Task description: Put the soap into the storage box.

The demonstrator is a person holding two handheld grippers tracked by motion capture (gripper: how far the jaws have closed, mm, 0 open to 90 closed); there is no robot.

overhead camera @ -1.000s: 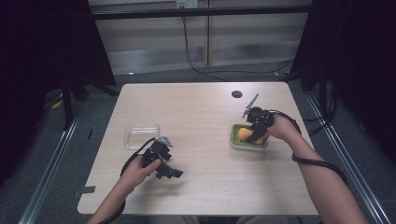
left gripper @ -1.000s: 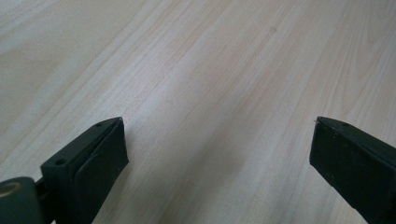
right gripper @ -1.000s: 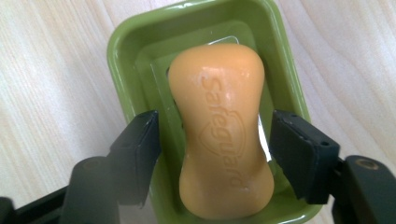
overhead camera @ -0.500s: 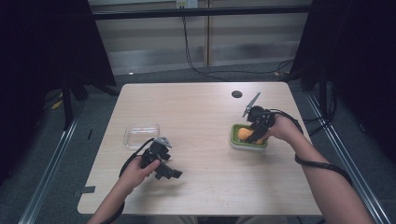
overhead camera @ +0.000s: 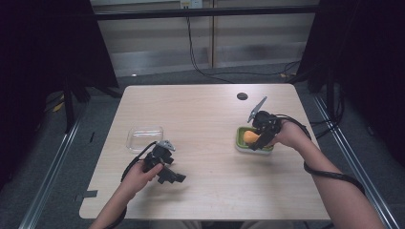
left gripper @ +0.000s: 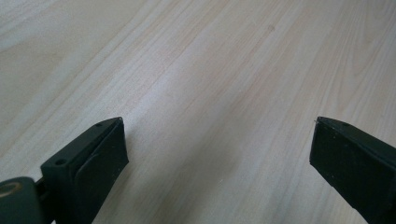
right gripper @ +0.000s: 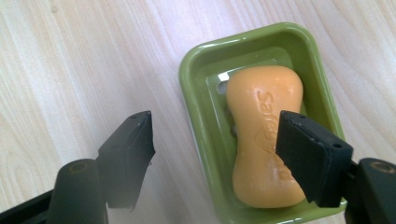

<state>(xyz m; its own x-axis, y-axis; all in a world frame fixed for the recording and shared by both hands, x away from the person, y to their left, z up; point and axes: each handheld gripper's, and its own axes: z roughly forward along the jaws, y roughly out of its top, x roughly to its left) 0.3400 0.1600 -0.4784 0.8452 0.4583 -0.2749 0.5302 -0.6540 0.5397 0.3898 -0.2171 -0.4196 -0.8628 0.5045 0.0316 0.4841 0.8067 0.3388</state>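
Since the earlier frame the right tool [overhead camera: 258, 141] had lifted slightly off the green soap dish [overhead camera: 254, 146] and its jaws had just been opening, with nothing between the pads; the left tool [overhead camera: 168, 175] had kept its place. The light wooden worktop [overhead camera: 205, 114] carried everything. On its left half a clear plastic lid [overhead camera: 144, 138] lay flat, just beyond the left tool, whose jaws stood wide apart over bare wood [left gripper: 210, 116] in the left gripper view. On the right half sat the green soap dish [right gripper: 196, 74], with the orange soap bar [right gripper: 264, 135] lying inside it. In the right gripper view the right tool [right gripper: 217, 154] hovered moderately open, one jaw above the bare worktop beside the dish, the other above the bar, neither pressing on it. A small dark round spot [overhead camera: 242, 96] marked the worktop's far edge
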